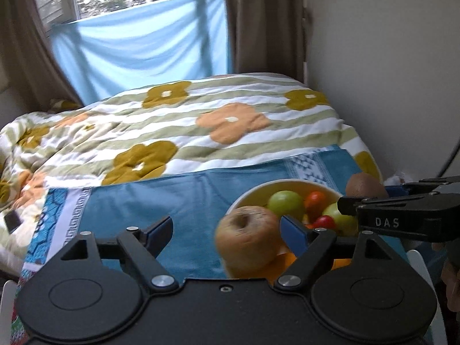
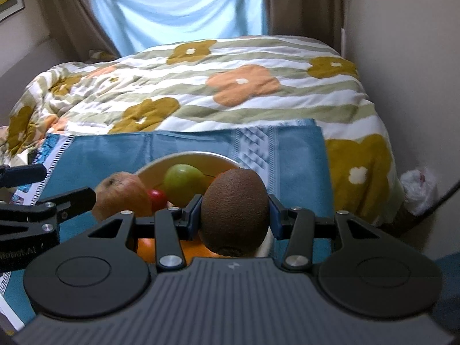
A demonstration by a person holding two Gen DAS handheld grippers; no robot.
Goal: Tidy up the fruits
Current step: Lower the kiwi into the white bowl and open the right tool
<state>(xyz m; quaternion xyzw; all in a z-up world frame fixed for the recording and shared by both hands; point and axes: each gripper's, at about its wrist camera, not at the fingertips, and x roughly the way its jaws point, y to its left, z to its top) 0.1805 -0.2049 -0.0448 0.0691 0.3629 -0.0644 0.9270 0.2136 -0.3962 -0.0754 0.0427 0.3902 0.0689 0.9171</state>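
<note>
1. Brown and fuzzy, the kiwi (image 2: 235, 210) sits pinched between the pads of the right gripper (image 2: 234, 215), held above the near rim of the bowl (image 2: 184, 156).
2. The left gripper (image 1: 227, 234) is spread wide and holds nothing; the apple (image 1: 247, 240) shows between its fingers, close to the right pad (image 1: 293, 234), but I cannot tell whether they touch.
3. The apple looks blurred and seems to sit at the bowl's left edge, half over the rim, so I judge it has barely landed or is not yet settled.
4. Inside the bowl lie a green fruit (image 2: 184, 184), a second green one (image 1: 342, 220), small red pieces (image 1: 325, 222) and an orange (image 2: 161, 248) at the near side.
5. By my reading the task is well along: most fruit is gathered in the bowl, and the kiwi is left to place, with the apple perhaps needing a nudge inward.
6. No loose fruit shows on the blue cloth (image 1: 161, 198) under the bowl.
7. Around it spreads a flowered quilt (image 1: 178, 132), with a blue sheet (image 1: 138, 49) hung at the window beyond.
8. The two grippers crowd the same bowl from either side, and the fruit inside already stands high, so the kiwi may roll off or knock the apple out.
</note>
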